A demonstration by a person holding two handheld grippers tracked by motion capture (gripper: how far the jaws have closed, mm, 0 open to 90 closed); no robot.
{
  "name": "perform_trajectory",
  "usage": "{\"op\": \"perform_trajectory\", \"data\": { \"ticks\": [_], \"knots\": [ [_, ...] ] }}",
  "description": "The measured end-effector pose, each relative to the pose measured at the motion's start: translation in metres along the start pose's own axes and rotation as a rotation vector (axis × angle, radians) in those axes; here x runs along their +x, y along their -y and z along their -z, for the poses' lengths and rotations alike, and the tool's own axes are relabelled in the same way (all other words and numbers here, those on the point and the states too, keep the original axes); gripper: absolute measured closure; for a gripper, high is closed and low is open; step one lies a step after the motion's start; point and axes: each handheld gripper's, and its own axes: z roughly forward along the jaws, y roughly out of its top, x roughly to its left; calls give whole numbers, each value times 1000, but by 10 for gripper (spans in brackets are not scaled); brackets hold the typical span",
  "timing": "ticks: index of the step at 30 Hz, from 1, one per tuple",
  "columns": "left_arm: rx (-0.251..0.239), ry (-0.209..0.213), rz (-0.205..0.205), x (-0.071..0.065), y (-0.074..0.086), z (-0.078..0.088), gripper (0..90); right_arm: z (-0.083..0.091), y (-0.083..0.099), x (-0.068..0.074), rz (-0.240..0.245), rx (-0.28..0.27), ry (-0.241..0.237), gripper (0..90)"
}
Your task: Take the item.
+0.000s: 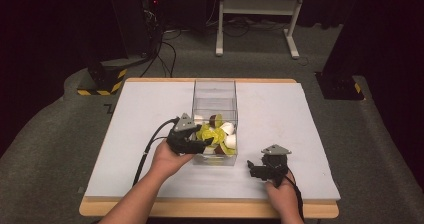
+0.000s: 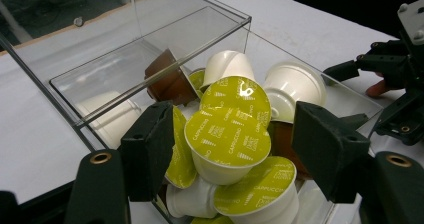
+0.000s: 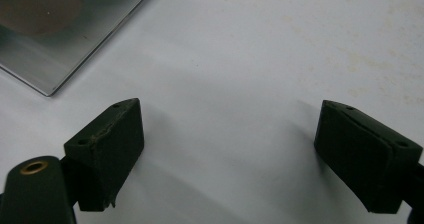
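A clear plastic box [image 1: 215, 91] stands on the middle of the white table and holds several coffee capsules [image 1: 216, 134]. Some have yellow-green lids, some show white bodies, and some are brown. My left gripper [image 1: 202, 143] hangs over the box's near left part, open. In the left gripper view, the left gripper [image 2: 235, 149] has its jaws on either side of a yellow-lidded capsule [image 2: 227, 136] on top of the pile, with a gap at the right jaw. My right gripper [image 1: 252, 170] rests low on the table to the right of the box. In its own view, the right gripper [image 3: 227, 154] is open with nothing between its jaws.
A brown capsule [image 2: 170, 81] and a white capsule [image 2: 292, 86] lie deeper in the box. The box's corner [image 3: 50, 59] shows at the upper left of the right gripper view. The white mat [image 1: 150, 129] spreads around the box. A white frame [image 1: 255, 6] stands on the floor beyond.
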Motion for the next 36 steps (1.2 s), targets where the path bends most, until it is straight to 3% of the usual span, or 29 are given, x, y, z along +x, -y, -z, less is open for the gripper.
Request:
{"op": "perform_trajectory", "data": {
  "ticks": [9,16,24,28,36],
  "knots": [
    [28,-27,-18,1,6,-10,357,0,0,1,6,-3,6,125],
    [42,-10,11,5,6,-15,391,0,0,1,6,-3,6,125],
    [56,1,25,3,6,-20,341,1,0,1,8,-6,8,129],
    [91,-7,-27,0,7,-24,334,1,0,1,6,-4,7,130],
    [103,-27,-58,-4,10,-30,335,1,0,2,14,-8,10,134]
  ]
}}
